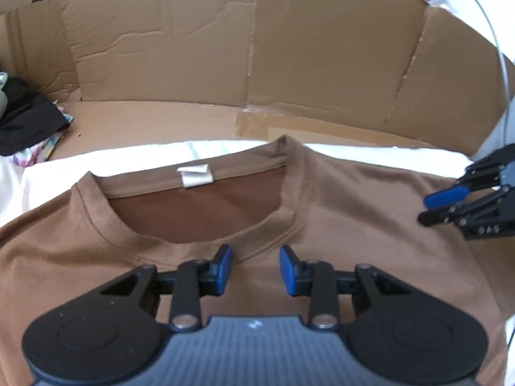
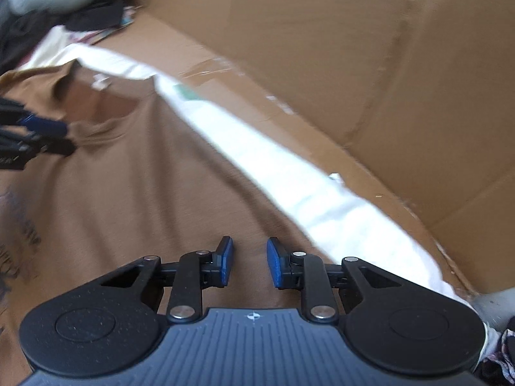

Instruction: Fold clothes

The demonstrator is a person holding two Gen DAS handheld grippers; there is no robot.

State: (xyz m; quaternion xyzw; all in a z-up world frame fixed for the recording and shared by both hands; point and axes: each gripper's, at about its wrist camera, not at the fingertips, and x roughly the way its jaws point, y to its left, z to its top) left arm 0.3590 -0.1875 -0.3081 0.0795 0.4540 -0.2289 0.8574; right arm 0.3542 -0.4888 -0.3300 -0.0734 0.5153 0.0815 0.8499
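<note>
Brown tee [image 1: 338, 199] lies flat, front up, on a white sheet [image 1: 135, 156] over cardboard [image 1: 225, 48]; collar [image 1: 199, 189] toward the far edge. Left tool [image 1: 255, 270] hangs just short of the collar, jaws apart, nothing between them. Right tool [image 2: 250, 263] is over the shoulder near the sheet's right edge, jaws apart too, empty. Fabric looks thin, limp and light: it'll drape and wrinkle, not hold shape. Best grips, I'd say: shoulder seams either side of the collar, pinching both layers. Single-layer pinch risks dragging the front only.
</note>
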